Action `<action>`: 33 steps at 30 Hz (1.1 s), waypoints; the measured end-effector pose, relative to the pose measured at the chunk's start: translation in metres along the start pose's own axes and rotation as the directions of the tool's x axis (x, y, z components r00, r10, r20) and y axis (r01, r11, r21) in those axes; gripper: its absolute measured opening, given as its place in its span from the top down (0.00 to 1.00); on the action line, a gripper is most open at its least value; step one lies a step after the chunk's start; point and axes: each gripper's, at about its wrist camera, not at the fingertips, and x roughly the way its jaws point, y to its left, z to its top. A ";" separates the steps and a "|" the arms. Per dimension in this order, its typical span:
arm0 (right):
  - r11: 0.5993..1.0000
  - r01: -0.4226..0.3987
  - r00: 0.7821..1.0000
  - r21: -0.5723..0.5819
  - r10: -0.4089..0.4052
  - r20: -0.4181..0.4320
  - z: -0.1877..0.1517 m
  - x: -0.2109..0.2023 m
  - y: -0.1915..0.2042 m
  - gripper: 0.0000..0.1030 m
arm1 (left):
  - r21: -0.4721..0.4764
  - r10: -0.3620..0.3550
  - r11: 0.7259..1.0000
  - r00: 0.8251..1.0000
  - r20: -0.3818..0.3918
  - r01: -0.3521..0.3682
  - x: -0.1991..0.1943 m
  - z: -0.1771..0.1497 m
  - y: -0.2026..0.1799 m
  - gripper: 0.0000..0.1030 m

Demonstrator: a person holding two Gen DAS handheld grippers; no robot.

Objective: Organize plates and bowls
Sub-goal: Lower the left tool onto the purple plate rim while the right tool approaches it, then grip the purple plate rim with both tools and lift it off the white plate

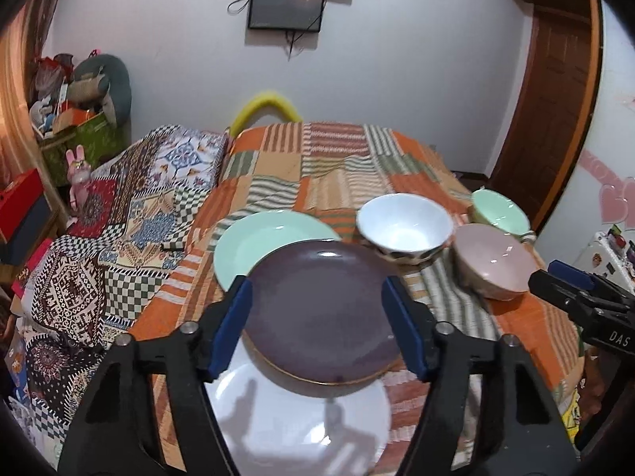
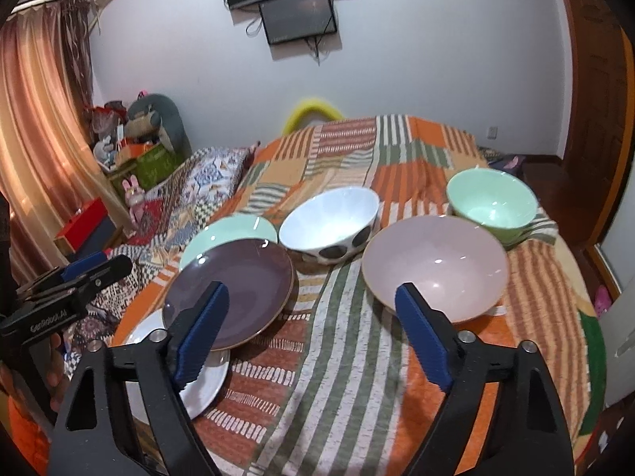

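Ceramic: 3 plates [image 1: 321,309], 3 bowls [image 2: 329,222]

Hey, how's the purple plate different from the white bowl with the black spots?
The purple plate is shallow and dark, while the white bowl is deep and pale inside with black spots on its outer wall. The purple plate rests partly on the white plate and overlaps the mint plate; the white bowl sits straight on the quilt. The plate's rim looks tan-edged, the bowl's plain white. Both are round, empty and upright.

Both grippers pointed toward twelve o'clock, tilted downward: left gripper [image 1: 317,289] and right gripper [image 2: 311,297] apparently held nothing, jaws apart.
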 end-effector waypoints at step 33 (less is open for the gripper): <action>0.998 -0.053 0.947 -0.014 0.046 -0.317 -0.006 0.137 0.025 0.77 | -0.148 -0.101 0.987 0.961 -0.259 0.064 0.129 -0.019 0.084 0.79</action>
